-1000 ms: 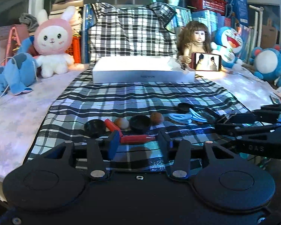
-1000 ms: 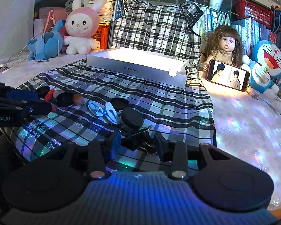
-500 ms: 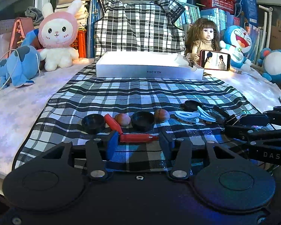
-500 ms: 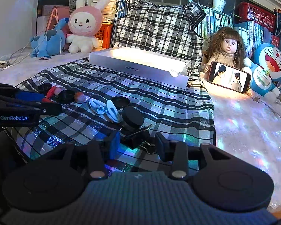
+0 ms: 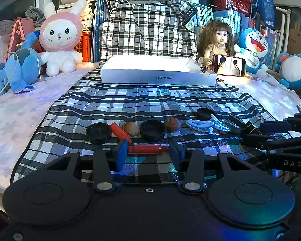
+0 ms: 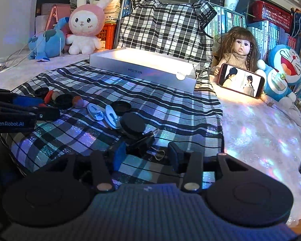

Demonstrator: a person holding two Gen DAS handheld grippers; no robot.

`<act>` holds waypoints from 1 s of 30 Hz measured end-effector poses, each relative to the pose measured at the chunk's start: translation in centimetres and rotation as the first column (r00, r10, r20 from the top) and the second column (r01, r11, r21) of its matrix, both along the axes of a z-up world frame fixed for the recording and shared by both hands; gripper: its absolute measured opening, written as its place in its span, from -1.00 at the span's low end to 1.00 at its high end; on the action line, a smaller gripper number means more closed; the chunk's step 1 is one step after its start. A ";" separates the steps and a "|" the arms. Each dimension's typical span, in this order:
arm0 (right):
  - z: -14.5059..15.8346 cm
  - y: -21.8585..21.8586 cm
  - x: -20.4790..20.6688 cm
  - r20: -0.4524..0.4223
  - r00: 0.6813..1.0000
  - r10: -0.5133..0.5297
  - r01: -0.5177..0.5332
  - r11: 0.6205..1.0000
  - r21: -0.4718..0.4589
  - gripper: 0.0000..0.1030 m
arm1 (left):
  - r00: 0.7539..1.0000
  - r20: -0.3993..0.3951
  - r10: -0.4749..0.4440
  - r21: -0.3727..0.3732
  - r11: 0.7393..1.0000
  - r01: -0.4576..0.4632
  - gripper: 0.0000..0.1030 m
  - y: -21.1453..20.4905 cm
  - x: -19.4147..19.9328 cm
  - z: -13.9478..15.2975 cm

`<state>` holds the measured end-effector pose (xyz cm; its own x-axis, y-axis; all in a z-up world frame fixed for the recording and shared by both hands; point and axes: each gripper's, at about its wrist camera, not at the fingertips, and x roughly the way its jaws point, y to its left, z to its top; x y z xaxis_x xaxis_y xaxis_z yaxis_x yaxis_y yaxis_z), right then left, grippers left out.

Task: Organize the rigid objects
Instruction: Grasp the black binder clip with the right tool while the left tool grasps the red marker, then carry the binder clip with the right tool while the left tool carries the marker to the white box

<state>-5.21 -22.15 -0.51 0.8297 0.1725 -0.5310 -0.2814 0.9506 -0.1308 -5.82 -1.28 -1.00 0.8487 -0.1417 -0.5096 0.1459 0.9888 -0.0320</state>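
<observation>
Small objects lie in a row on the plaid cloth [image 5: 150, 100]: black caps [image 5: 98, 131] [image 5: 152, 130], nuts [image 5: 131, 128] [image 5: 172, 124], a second red piece [image 5: 119, 133], pale blue hair clips [image 5: 200, 125] [image 6: 95, 111]. My left gripper [image 5: 148, 150] is open, its blue pads at either end of a red crayon-like stick [image 5: 147, 149] that lies crosswise on the cloth. My right gripper [image 6: 147, 153] is open around a black binder clip [image 6: 142, 143], beside a black disc [image 6: 132, 123]. A white open box [image 5: 158, 72] sits at the back.
Plush rabbit [image 5: 60, 38], blue plush [image 5: 18, 70], doll [image 5: 218, 42] with phone [image 5: 228, 65] and Doraemon toys [image 5: 252, 48] ring the back. My right gripper shows at the right in the left wrist view [image 5: 274, 138]. Bookshelves stand behind.
Both views have tilted and crept slightly toward the objects; the red stick and the binder clip stay between the open fingers. Nothing was taken hold of.
</observation>
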 end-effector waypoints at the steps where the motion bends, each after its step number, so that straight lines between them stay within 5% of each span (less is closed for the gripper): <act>1: 0.0 -0.1 0.0 0.001 1.000 -0.007 0.007 1.000 -0.007 0.27 | 1.000 -0.001 0.000 -0.002 1.000 0.000 -0.17 0.0 0.1 0.0; 12: 0.3 -2.7 1.0 0.002 0.968 -0.253 0.252 0.966 -0.054 0.27 | 1.000 0.001 0.001 -0.002 1.000 -0.001 -0.17 0.0 0.0 0.0; 20: 1.1 -2.0 0.3 -0.042 0.978 -0.202 0.205 0.975 0.083 0.27 | 1.000 0.007 0.004 0.007 1.000 -0.004 -0.17 -0.1 0.0 -0.1; 30: 0.4 -0.6 2.3 -0.062 0.960 -0.273 0.280 0.947 0.155 0.27 | 1.000 0.017 0.013 0.032 0.999 -0.014 -0.16 -0.3 0.1 -0.5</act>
<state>-2.89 -22.77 -0.06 0.8359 0.0253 -0.5483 -0.0065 0.9993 0.0362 -5.68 -1.58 -1.46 0.8590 -0.1140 -0.4991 0.1330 0.9911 0.0025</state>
